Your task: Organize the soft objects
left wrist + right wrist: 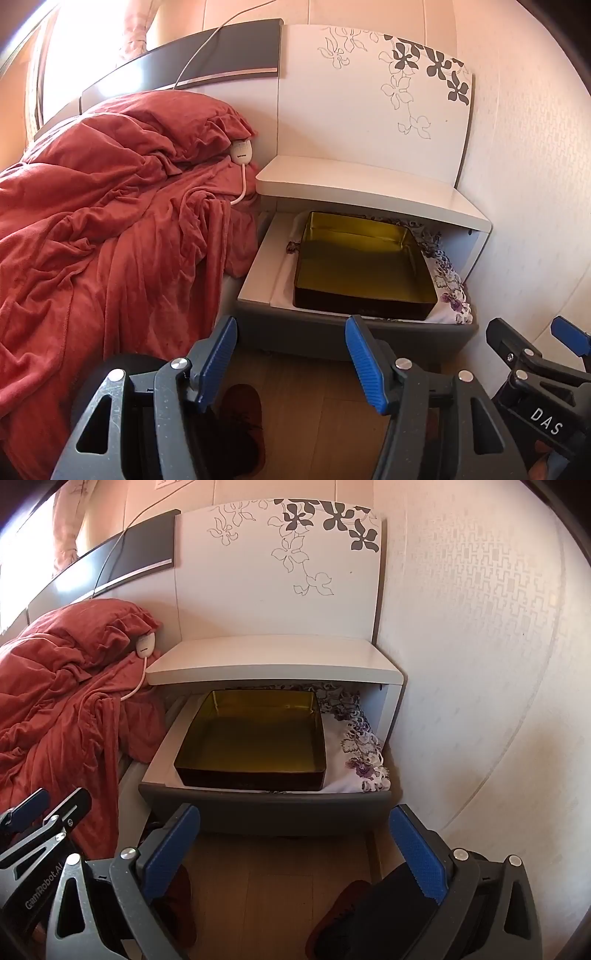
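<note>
A rumpled red blanket (92, 240) (55, 720) covers the bed on the left, and a red pillow (177, 114) (103, 624) lies at its head. The bedside drawer (255, 273) (159, 760) stands pulled out. In it sit an empty gold tin box (362, 269) (251, 738) and a purple floral cloth (450, 284) (362, 749), bunched under and to the right of the tin. My left gripper (291, 332) hovers open in front of the drawer, nothing between its blue pads. Beside it, my right gripper (295, 821) is open wide and holds nothing either.
A white nightstand top (362, 184) (273, 657) overhangs the back of the drawer. A white corded controller (242, 151) (144, 645) lies by the pillow. The wall (480, 664) closes the right side. Red slippers (243, 417) (340, 912) lie on the wooden floor below the grippers.
</note>
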The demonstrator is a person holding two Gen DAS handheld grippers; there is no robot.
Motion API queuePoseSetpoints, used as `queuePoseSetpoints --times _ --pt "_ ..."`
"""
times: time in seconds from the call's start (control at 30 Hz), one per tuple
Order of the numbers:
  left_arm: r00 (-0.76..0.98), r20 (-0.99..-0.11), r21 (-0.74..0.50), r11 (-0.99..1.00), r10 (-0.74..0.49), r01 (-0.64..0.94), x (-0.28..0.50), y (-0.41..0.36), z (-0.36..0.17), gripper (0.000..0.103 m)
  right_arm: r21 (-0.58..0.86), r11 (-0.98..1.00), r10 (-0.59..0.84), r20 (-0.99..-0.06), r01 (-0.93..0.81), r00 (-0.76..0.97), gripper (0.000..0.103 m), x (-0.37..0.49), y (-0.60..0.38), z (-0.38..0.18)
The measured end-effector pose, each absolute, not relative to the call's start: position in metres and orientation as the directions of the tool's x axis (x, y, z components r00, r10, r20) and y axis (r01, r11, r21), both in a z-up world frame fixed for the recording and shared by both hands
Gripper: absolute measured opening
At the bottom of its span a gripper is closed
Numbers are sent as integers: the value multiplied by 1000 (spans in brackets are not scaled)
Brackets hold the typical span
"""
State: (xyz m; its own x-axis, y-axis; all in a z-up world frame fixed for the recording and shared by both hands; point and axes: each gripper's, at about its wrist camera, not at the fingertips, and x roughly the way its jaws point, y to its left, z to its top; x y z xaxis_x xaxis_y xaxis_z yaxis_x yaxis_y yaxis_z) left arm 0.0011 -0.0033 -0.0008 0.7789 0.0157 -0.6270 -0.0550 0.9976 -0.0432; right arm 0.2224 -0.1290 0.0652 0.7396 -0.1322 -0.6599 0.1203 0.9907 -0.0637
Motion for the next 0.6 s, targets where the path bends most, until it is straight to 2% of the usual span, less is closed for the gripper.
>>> queuePoseSetpoints --times 0.6 --pt "773 -634 -57 997 -1 -46 3 -2 -4 62 -61 991 -130 -665 120 735 103 222 -128 64"
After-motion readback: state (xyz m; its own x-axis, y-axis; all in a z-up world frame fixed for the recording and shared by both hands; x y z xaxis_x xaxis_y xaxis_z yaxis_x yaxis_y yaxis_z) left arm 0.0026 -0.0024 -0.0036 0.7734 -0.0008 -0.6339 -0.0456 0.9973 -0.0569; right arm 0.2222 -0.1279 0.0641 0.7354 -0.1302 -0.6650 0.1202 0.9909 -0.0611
